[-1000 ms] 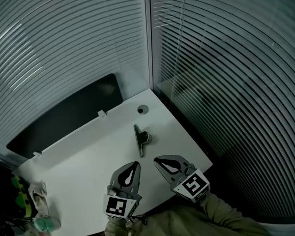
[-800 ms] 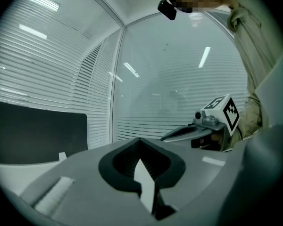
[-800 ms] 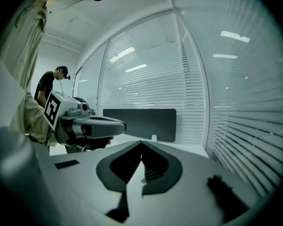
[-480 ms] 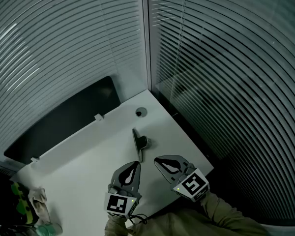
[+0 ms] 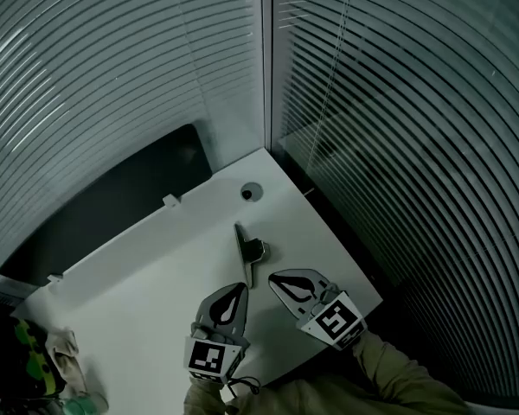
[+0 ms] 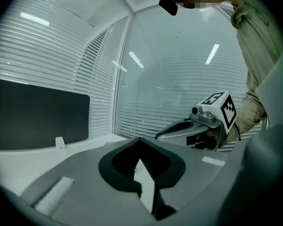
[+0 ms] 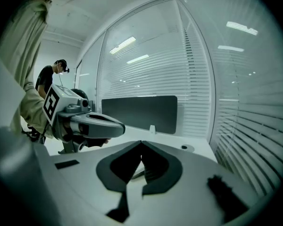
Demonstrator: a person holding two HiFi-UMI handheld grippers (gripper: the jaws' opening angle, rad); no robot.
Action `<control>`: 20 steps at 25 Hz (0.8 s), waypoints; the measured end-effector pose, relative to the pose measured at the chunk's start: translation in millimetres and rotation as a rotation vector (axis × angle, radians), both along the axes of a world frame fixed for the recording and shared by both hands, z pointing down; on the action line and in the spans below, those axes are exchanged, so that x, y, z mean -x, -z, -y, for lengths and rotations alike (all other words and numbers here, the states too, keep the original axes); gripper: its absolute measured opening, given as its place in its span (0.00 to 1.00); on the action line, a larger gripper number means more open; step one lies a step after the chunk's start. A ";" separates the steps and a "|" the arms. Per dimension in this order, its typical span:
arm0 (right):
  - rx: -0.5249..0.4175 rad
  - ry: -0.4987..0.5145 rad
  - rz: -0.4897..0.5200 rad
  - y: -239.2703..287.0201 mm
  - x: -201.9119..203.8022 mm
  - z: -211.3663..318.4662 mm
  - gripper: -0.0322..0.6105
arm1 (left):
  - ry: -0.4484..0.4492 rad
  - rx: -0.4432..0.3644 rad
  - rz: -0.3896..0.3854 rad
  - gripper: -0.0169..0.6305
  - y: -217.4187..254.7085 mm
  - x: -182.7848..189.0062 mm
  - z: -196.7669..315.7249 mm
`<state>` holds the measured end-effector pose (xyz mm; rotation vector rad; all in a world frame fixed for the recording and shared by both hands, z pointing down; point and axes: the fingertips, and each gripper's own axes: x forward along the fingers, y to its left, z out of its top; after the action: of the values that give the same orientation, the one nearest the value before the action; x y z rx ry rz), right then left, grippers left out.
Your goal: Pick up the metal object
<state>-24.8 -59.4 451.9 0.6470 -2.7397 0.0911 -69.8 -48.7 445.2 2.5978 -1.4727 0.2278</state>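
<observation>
White table (image 5: 147, 284) ran diag. from lower left to upper centre of frame. Metal object (image 5: 246, 251) lay flat on it, approx. mid-frame, nr the right edge. Round grommet (image 5: 251, 192) sat by the far corner. Dark panel (image 5: 112, 206) w/ white clips (image 5: 169, 201) stood along upper-left edge.

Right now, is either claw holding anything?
No. The left claw and the right claw are both shut and empty; the metal object lies on the table ahead of them.
</observation>
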 end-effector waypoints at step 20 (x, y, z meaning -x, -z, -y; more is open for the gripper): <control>0.013 0.154 -0.191 -73.3 24.8 54.2 0.35 | 0.031 0.094 -0.022 0.04 -40.8 6.3 23.9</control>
<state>-49.6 -113.5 525.2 0.4157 -2.5911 0.0108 -76.1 -72.6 486.0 2.4942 -1.4564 0.2576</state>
